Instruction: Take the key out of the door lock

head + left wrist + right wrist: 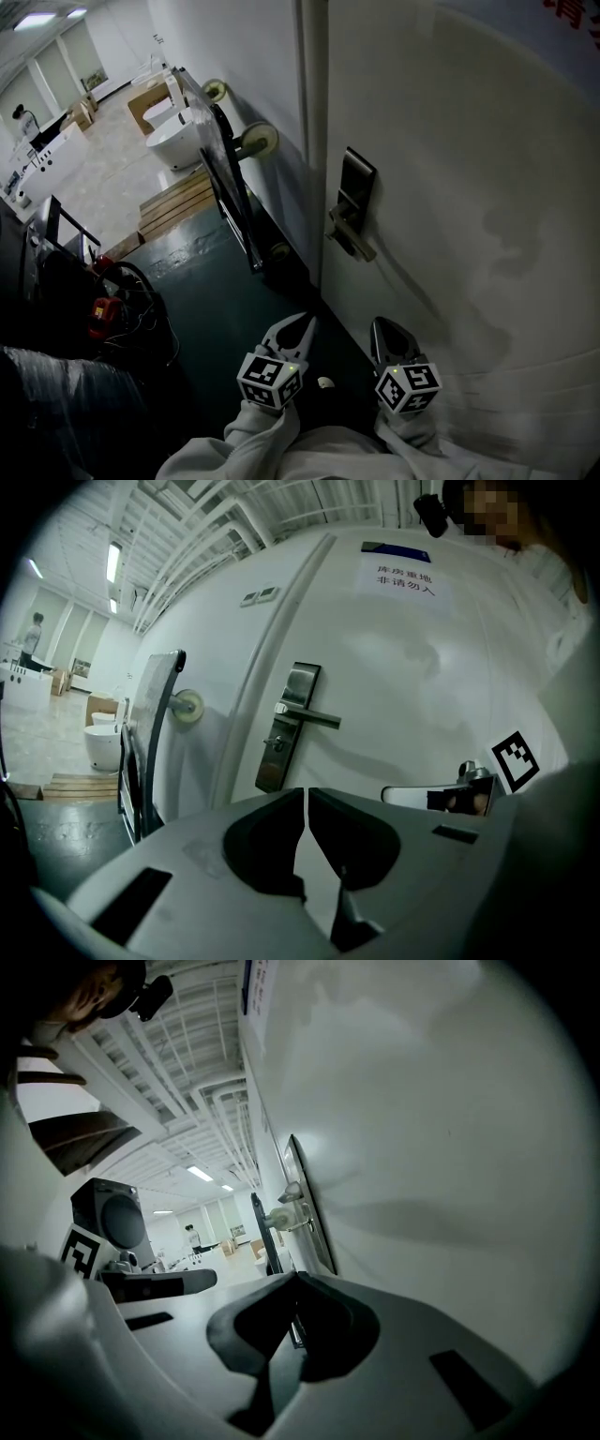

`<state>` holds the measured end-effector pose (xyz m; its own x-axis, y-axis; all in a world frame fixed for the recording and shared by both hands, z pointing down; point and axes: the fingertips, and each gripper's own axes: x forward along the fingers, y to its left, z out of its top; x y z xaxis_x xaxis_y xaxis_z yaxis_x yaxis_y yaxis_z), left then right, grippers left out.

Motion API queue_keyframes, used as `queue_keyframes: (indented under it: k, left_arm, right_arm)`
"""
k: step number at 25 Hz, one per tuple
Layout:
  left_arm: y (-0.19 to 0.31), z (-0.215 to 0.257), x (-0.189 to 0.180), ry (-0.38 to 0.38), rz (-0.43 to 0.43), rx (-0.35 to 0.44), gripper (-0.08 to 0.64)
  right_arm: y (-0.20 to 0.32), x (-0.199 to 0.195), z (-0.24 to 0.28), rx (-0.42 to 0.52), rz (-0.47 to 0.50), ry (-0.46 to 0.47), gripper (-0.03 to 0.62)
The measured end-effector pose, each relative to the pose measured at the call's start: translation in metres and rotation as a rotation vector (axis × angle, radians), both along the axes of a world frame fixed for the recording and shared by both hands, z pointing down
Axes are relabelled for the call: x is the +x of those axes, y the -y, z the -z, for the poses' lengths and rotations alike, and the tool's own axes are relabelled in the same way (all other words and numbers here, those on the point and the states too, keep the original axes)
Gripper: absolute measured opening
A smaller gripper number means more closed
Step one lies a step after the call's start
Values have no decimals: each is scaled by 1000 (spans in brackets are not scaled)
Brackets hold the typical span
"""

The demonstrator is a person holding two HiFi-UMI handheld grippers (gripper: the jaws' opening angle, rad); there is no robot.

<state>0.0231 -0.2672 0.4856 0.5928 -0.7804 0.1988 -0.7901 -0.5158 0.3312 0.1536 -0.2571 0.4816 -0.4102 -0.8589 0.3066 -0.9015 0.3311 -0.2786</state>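
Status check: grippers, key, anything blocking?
Left gripper shut, empty. Right gripper shut, empty. Both short of door lock; key looks seated below handle. Nothing seen between.

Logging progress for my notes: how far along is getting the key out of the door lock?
Done: nothing; the key sits in the lock plate. In hand: nothing; left gripper and right gripper are shut, empty, short of the lock plate. Left: reach, grip the key, pull it out.

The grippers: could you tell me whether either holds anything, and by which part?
Nothing is held: left gripper and right gripper are both shut, empty, apart from the door lock.
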Motion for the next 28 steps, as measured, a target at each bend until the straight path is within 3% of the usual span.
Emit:
queue_keyframes:
  k: [7, 16, 28]
  left_arm:
    - [10, -2, 2, 2, -33, -10, 23]
    - [50, 6, 5, -29, -113, -26, 23]
    - [111, 10, 1, -162, -217, -91, 23]
  right_arm:
    - [0, -2, -6, -20, -23, 1, 52]
    - [25, 4, 4, -13, -128, 3, 52]
    - [56, -7, 11, -18, -264, -17, 51]
